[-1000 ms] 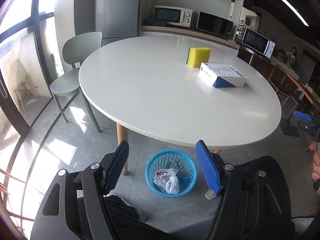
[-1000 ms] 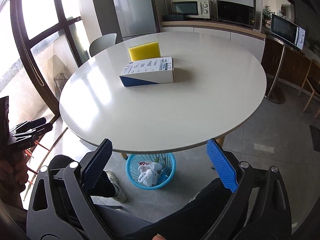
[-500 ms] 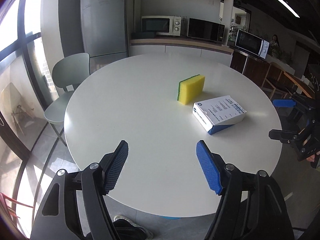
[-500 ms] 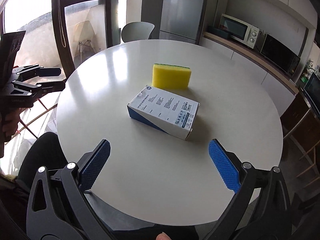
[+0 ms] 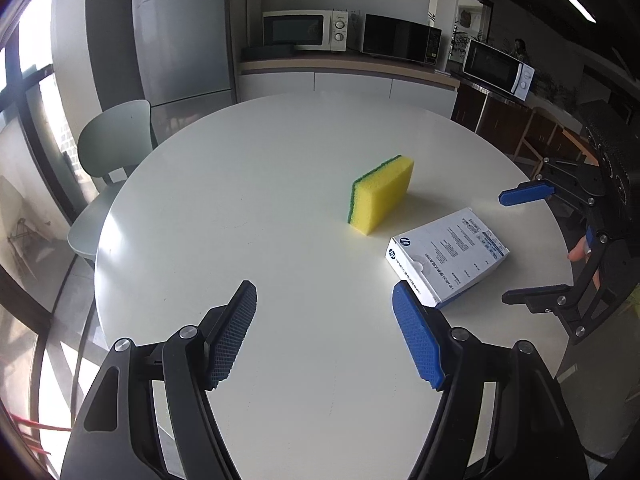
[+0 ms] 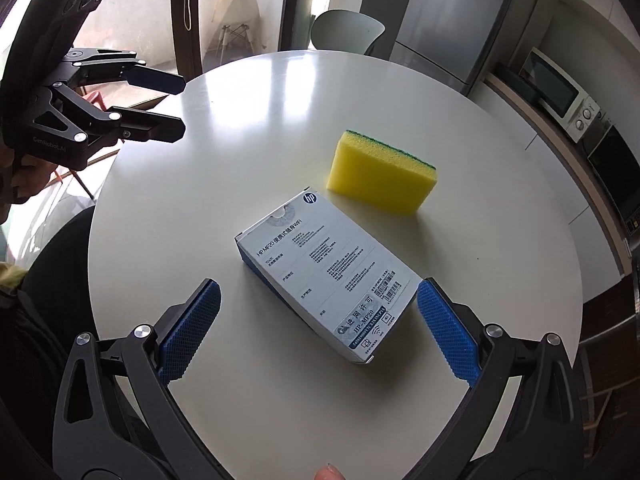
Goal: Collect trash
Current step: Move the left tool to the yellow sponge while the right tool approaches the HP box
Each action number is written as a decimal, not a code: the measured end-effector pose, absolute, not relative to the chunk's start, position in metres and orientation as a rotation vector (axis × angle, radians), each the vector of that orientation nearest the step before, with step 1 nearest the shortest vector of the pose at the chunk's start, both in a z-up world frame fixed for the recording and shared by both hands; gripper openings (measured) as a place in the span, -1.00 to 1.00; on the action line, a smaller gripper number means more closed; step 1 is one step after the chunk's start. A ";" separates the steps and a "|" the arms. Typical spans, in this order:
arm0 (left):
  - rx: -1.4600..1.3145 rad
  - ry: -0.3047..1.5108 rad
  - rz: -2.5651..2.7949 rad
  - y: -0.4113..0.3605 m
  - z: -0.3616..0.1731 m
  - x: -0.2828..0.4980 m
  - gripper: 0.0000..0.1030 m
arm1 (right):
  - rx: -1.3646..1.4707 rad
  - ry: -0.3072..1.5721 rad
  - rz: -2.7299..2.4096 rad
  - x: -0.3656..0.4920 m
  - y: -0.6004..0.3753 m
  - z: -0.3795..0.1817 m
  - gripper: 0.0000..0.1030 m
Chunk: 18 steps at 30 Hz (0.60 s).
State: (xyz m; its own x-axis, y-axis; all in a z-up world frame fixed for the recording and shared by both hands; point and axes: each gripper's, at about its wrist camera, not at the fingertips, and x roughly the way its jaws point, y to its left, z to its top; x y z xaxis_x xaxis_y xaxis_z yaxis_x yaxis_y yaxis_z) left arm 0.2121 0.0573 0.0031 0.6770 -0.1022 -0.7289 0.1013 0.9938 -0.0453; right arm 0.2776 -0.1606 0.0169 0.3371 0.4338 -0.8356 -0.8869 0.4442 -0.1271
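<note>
A white and blue HP box (image 6: pixel 328 276) lies flat on the round white table (image 6: pixel 240 140). Just behind it a yellow sponge with a green backing (image 6: pixel 380 172) stands on its long edge. My right gripper (image 6: pixel 318 287) hovers open over the box's near end, the box framed between its blue pads with neither pad pressing on it. My left gripper (image 5: pixel 324 292) is open over bare tabletop, with the box (image 5: pixel 448 256) to its right and the sponge (image 5: pixel 382 196) further ahead. Each gripper shows in the other's view: the right (image 5: pixel 506 248) and the left (image 6: pixel 181 104).
A pale green chair (image 5: pixel 112 148) stands at the table's far left, by tall windows. Behind the table are a grey fridge (image 5: pixel 180 40) and a counter with microwaves (image 5: pixel 304 30). A person's dark-clothed legs (image 6: pixel 52 264) are at the near table edge.
Both grippers have come up from below the table edge to above the tabletop. The blue waste basket on the floor has dropped out of view. The right gripper has rolled and closed in on the box.
</note>
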 end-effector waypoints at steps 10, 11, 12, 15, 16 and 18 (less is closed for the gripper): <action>-0.003 0.885 -0.155 0.054 0.001 0.254 0.41 | -0.740 0.923 1.116 0.308 -0.142 0.005 0.83; 0.008 0.885 -0.159 0.052 0.001 0.258 0.42 | -0.748 0.931 1.128 0.309 -0.141 0.003 0.83; 0.018 0.885 -0.169 0.049 0.001 0.262 0.45 | -0.755 0.939 1.139 0.311 -0.140 0.001 0.83; 0.053 0.885 -0.204 0.042 0.000 0.275 0.46 | -0.794 0.951 1.166 0.314 -0.138 -0.008 0.83; 0.062 0.886 -0.218 0.041 -0.001 0.280 0.46 | -0.805 0.953 1.173 0.315 -0.137 -0.010 0.83; 0.074 0.891 -0.256 0.038 -0.003 0.290 0.46 | -0.812 0.946 1.191 0.317 -0.137 -0.011 0.84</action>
State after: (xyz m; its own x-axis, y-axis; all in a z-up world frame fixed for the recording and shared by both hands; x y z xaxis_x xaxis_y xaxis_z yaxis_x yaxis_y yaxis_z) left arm 0.2898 0.0377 -0.0033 0.6001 -0.1897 -0.7771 0.2509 0.9671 -0.0423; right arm 0.3170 -0.1373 -0.0113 0.1030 0.3842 -0.9175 -0.9805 0.1944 -0.0287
